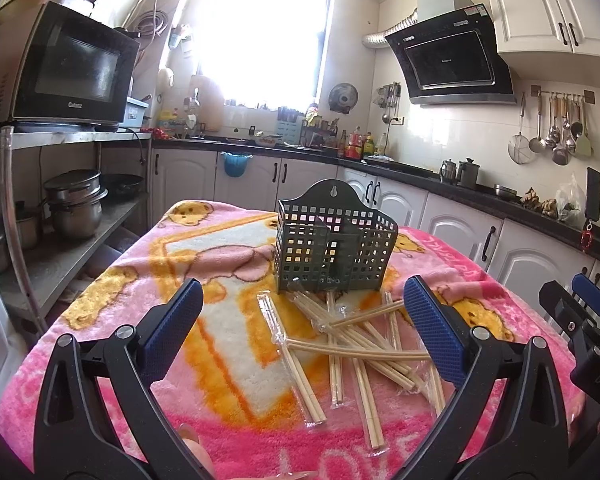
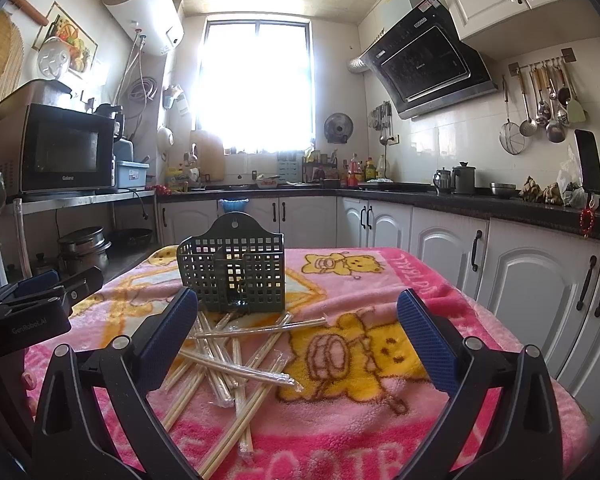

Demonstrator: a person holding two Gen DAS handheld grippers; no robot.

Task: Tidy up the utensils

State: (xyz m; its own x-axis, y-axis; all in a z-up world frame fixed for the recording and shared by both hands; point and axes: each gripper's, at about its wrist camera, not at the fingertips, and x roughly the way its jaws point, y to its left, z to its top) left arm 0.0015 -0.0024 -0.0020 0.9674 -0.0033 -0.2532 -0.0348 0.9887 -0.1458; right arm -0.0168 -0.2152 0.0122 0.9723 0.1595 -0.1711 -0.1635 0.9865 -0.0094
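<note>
A dark green perforated utensil basket (image 1: 334, 246) with inner dividers stands upright on the pink blanket-covered table (image 1: 112, 344); it also shows in the right wrist view (image 2: 232, 270). Several pairs of wooden chopsticks in clear wrappers (image 1: 352, 352) lie in a loose pile just in front of the basket, and they show in the right wrist view (image 2: 230, 364) too. My left gripper (image 1: 304, 316) is open and empty, hovering above the pile. My right gripper (image 2: 298, 330) is open and empty, to the right of the pile; it shows at the left wrist view's right edge (image 1: 580, 312).
White lower cabinets (image 2: 452, 248) and a dark countertop (image 2: 480, 200) run along the back and right. A metal shelf with a microwave (image 1: 68, 72) and pots (image 1: 76, 204) stands at the left. The left gripper shows at the right wrist view's left edge (image 2: 36, 300).
</note>
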